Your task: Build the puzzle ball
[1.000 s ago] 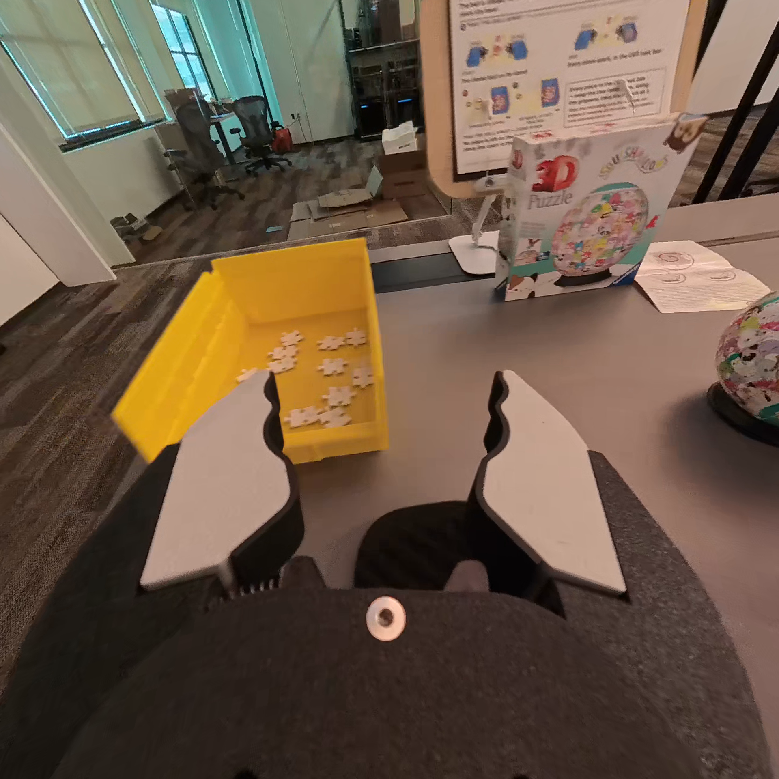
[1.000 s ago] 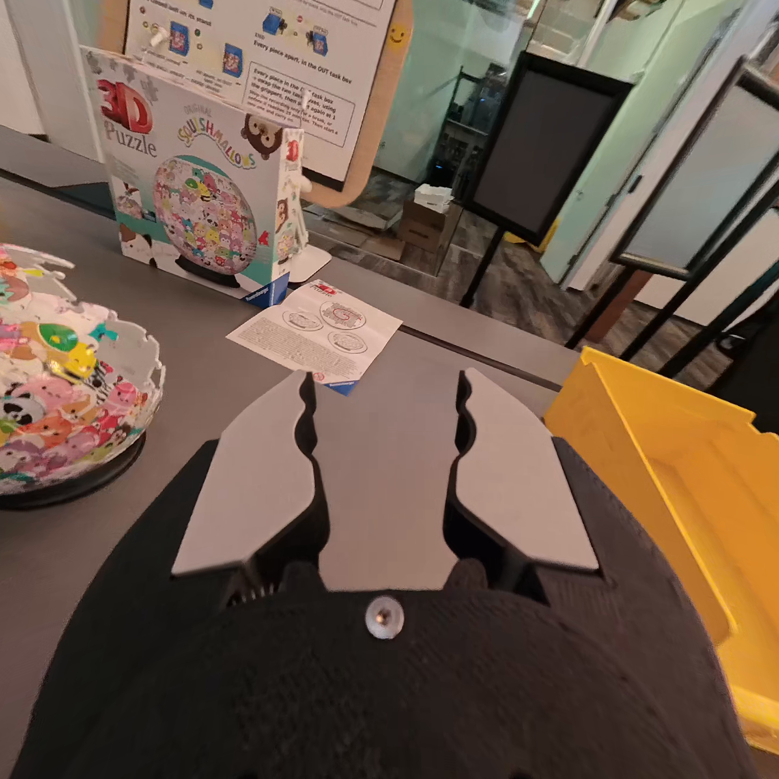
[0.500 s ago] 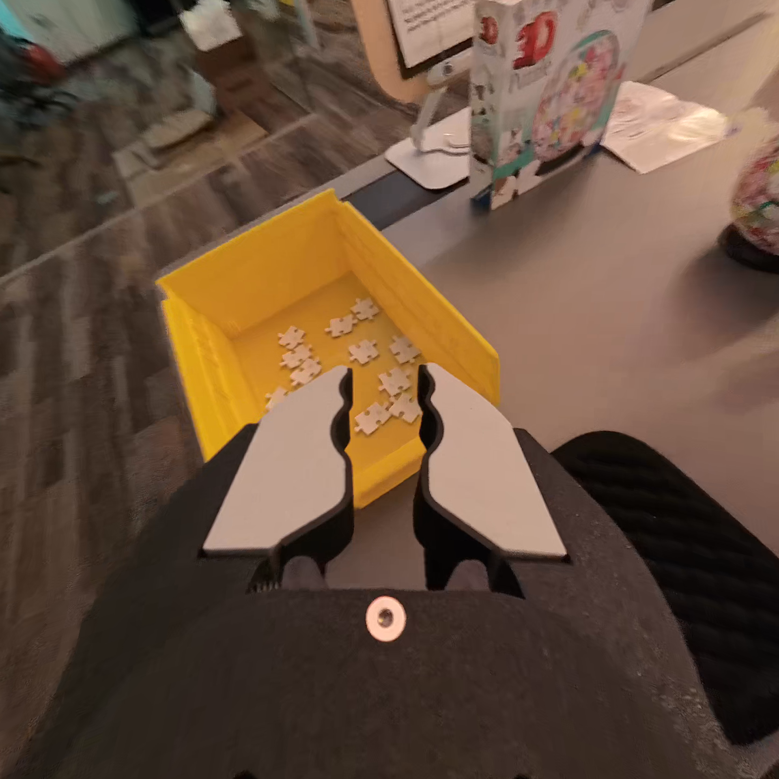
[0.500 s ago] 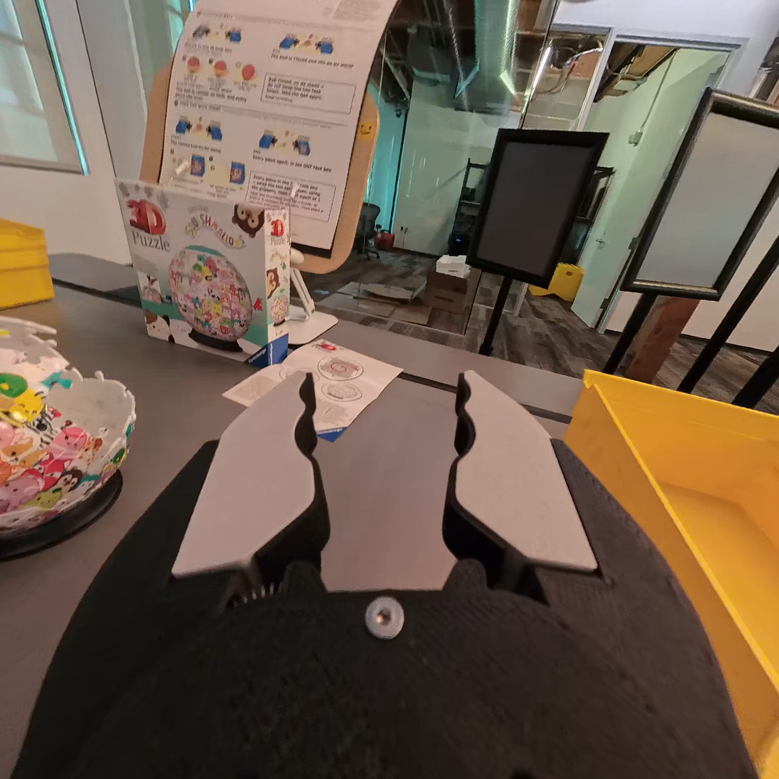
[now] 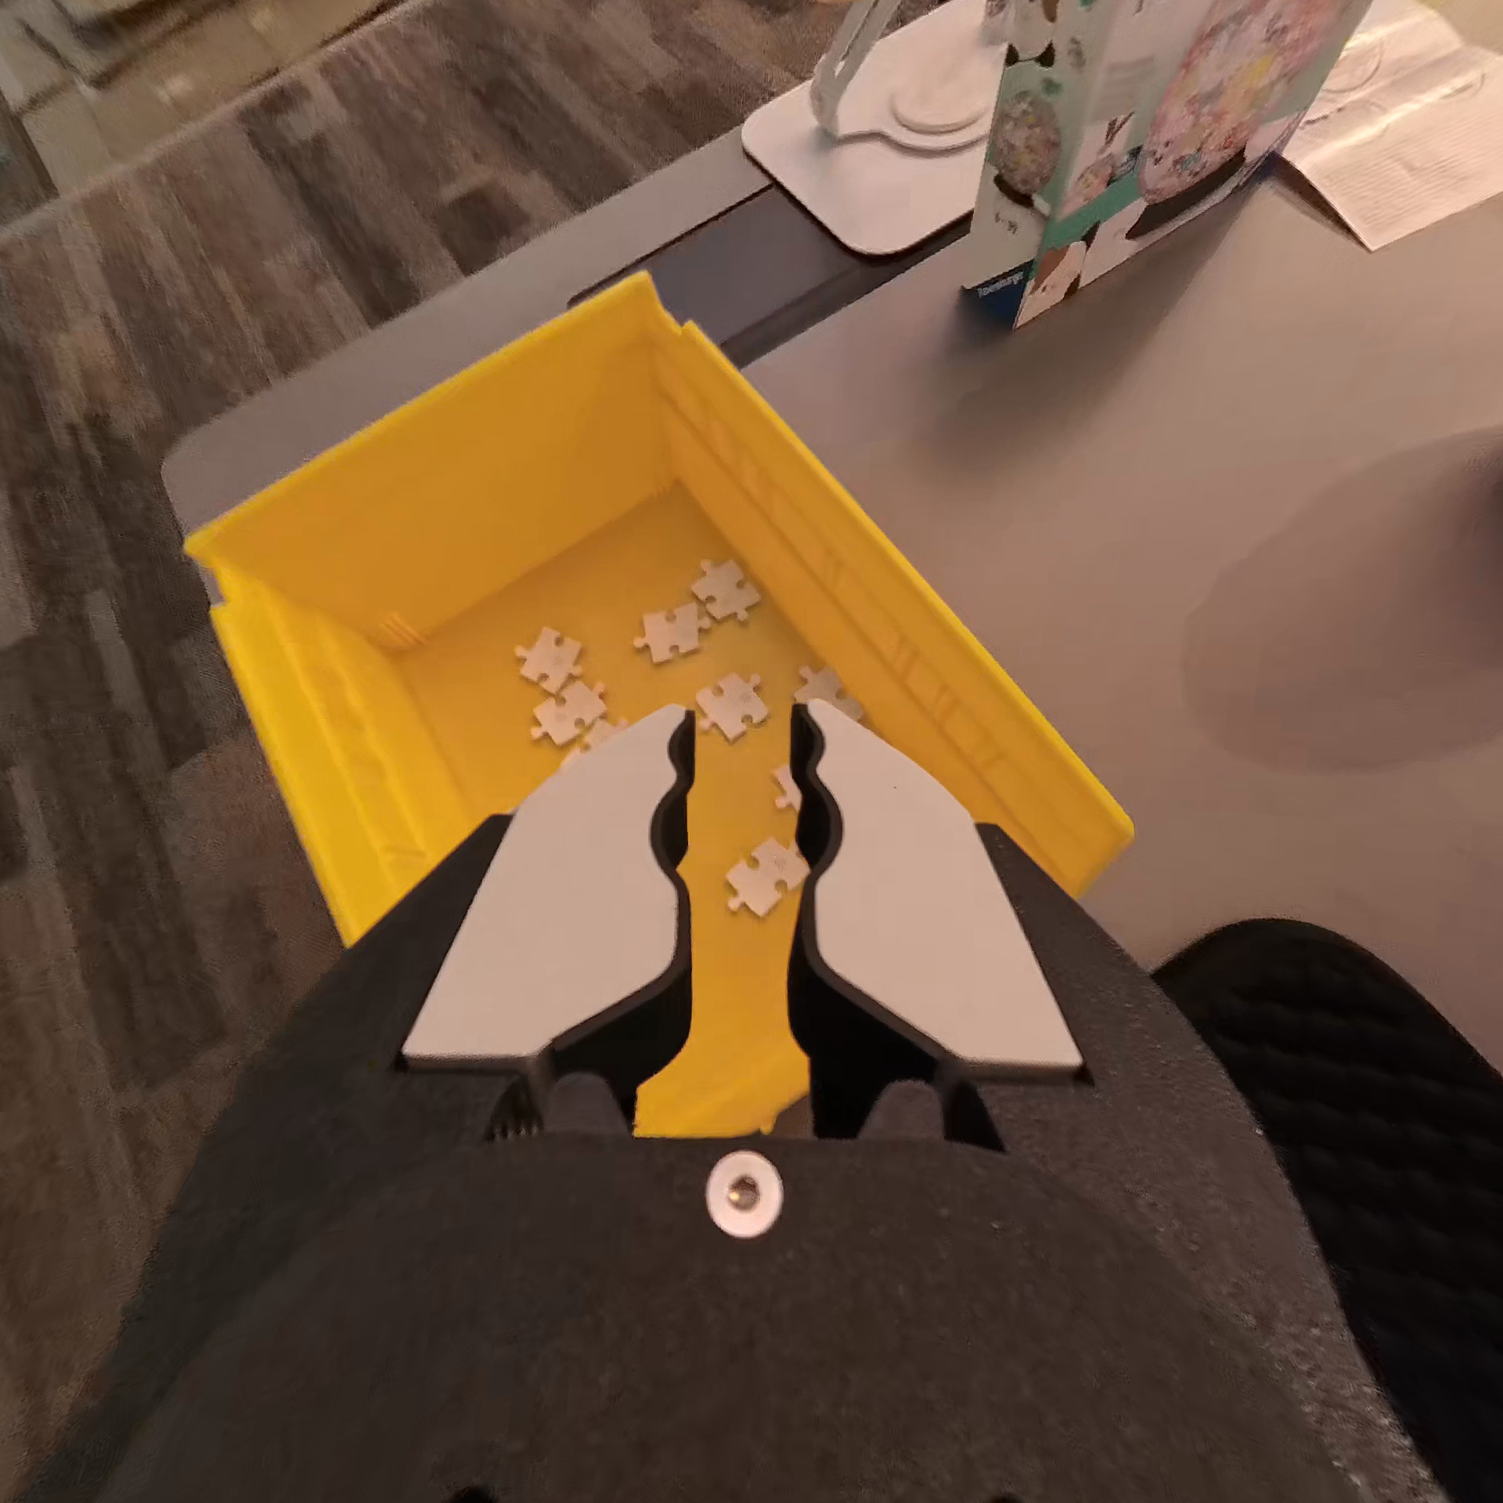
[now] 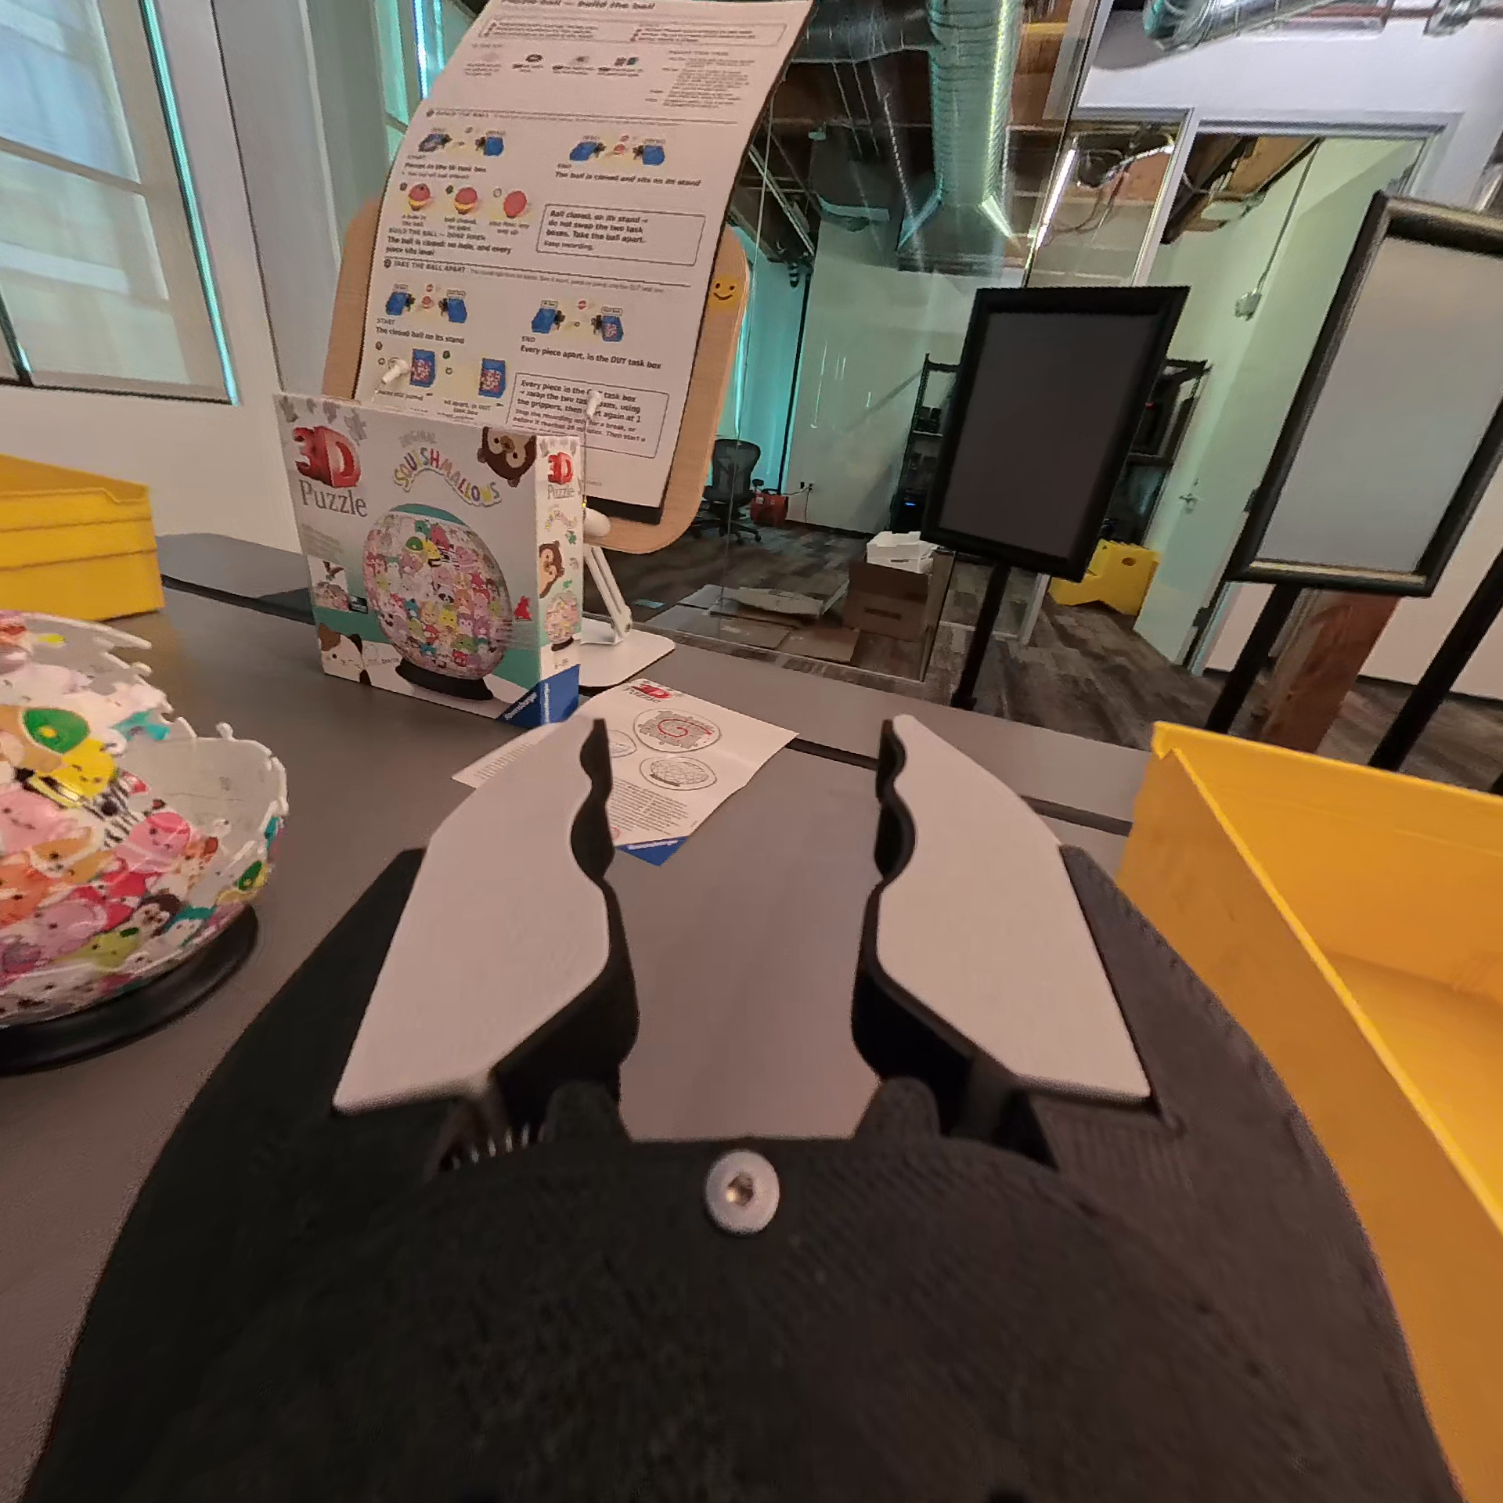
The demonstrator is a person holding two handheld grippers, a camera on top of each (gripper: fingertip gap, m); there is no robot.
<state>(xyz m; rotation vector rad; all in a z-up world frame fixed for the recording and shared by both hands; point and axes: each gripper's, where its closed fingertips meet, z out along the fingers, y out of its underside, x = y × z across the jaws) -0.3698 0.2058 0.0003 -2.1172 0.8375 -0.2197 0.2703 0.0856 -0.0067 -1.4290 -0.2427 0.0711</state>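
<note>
Left wrist view: left gripper (image 5: 742, 716) is hovering over the yellow bin (image 5: 895, 651), jaws parted by a narrow gap, gripping nothing. Loose puzzle pieces (image 5: 736, 706) are lying flat, pale side up, on the bin floor; one piece (image 5: 767, 877) is sitting just under the right finger. Risk: flat pieces are giving little edge to pinch, so fingers may be skidding one along or nipping two neighbours at once.

Right wrist view: right gripper (image 6: 742, 732) is idling released above the table (image 6: 366, 732), empty. Half-built puzzle ball (image 6: 122, 829) is sitting on its black stand (image 6: 146, 1000) to the left; second yellow bin (image 6: 1269, 878) at right. Risk: a sideways swing could be knocking the jagged open rim and popping pieces loose
</note>
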